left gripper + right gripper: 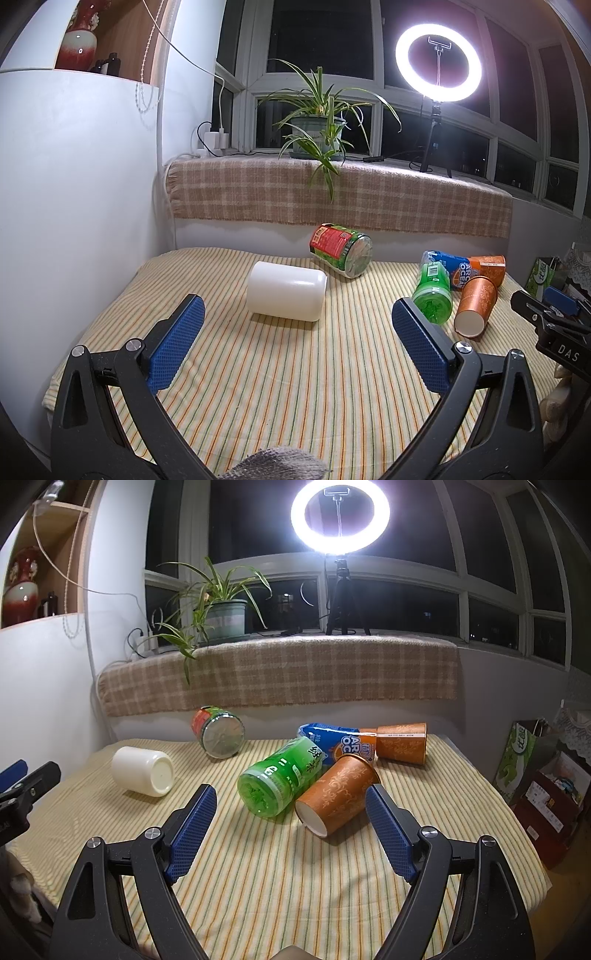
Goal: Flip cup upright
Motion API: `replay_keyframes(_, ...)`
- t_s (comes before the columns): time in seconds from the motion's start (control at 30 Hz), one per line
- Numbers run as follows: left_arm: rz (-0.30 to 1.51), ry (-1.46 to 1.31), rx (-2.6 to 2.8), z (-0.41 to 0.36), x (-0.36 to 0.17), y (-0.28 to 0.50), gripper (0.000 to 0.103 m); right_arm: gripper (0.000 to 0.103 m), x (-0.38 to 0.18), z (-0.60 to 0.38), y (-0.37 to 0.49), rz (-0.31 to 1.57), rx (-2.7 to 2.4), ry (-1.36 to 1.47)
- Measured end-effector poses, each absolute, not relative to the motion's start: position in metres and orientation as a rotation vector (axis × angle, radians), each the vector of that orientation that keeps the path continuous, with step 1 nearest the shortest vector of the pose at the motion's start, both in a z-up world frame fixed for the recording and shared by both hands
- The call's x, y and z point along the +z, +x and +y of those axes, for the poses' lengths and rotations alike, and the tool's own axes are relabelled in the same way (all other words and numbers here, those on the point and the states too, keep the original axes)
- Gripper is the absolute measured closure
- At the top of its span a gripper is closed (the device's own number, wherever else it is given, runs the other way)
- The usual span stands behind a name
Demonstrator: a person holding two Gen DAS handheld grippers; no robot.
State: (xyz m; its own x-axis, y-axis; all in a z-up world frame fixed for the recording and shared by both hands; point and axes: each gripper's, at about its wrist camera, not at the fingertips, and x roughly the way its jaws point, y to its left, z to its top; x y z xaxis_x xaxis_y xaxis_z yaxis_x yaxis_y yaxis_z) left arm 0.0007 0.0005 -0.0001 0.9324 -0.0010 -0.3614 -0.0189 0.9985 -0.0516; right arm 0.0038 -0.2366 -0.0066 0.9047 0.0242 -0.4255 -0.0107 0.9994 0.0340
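A white cup (286, 291) lies on its side on the striped tablecloth (295, 369), its base pointing right; it also shows in the right wrist view (143, 771). My left gripper (297, 314) is open and empty, just short of the white cup. An orange paper cup (337, 794) lies on its side, base toward me; it also shows in the left wrist view (474, 306). A second orange cup (402, 743) lies on its side behind it. My right gripper (291, 805) is open and empty, just in front of the near orange cup and a green bottle (279, 777).
A red-and-green jar (341, 251) lies at the back. A blue bottle (332, 740) lies between the green bottle and the far orange cup. A checked cloth (332, 192) covers the sill with a plant (317, 125) and ring light (437, 62). Boxes (546, 790) stand right of the table.
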Motion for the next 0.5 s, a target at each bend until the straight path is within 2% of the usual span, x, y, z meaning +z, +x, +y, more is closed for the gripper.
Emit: replay_keyframes(0.5, 0.399, -0.04, 0.014, 0.012, -0.017, 0.006, 0.0, 0.02, 0.008, -0.216, 0.043, 0.513, 0.128, 0.002)
